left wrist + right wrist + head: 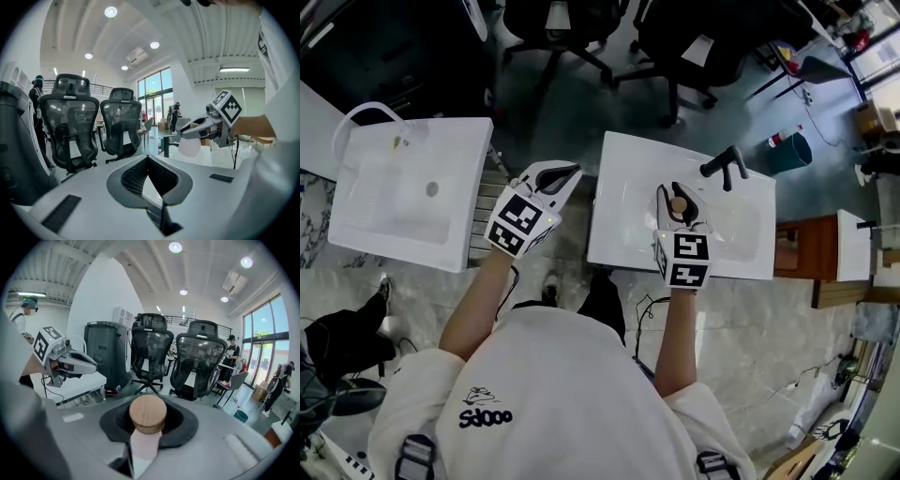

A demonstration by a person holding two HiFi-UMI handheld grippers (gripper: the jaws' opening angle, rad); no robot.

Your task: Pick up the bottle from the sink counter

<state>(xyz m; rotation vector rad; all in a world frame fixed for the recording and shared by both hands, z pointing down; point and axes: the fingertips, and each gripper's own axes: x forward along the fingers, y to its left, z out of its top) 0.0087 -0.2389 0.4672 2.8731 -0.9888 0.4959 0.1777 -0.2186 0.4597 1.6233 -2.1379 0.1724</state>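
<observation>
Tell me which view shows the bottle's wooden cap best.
The right gripper view: the wooden cap sits large and sharp at centre, between the jaws of the right gripper. The head view shows it as a small tan spot. The left gripper view shows mainly the pale body of the bottle, side-on.

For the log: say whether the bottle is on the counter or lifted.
Lifted: right hand-held gripper clamps the bottle by its neck.

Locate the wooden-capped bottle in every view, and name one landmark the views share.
Head view: right of centre, bottle in the right gripper over the white sink.
Left gripper view: bottle right of middle, in the right gripper.
Right gripper view: bottle bottom centre, between the jaws.
Shared landmark: two black mesh chairs.
</observation>
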